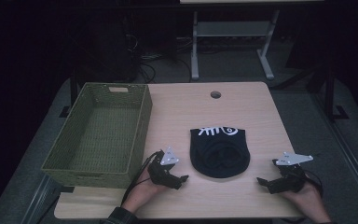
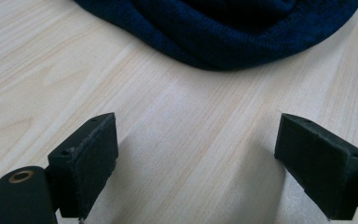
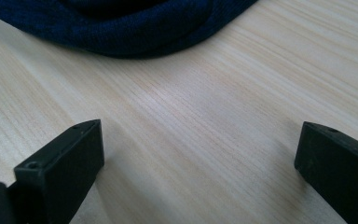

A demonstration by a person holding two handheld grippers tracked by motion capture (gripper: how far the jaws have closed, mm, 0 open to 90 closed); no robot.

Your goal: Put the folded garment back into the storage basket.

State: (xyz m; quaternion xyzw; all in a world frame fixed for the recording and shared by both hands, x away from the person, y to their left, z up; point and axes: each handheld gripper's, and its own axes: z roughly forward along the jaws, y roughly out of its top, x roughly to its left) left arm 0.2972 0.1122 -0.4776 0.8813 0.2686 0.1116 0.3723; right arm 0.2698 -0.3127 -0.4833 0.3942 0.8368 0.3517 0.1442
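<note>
— So, where's the hat (image 1: pixel 219 151)?
— Mid-table, between my left gripper (image 1: pixel 179 179) and right gripper (image 1: pixel 263 182), both spread wide, empty.
— Risk?
— I might pinch one layer; it'd sag short of the basket (image 1: pixel 142 116).

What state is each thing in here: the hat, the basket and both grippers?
Dark knit hat: lying flat on the table, untouched, between the grippers.
Green woven basket: upright at the table's left edge, empty.
Left gripper: open, jaws wide apart, holding nothing, near the hat.
Right gripper: open, holding nothing, pointing towards the hat.
</note>
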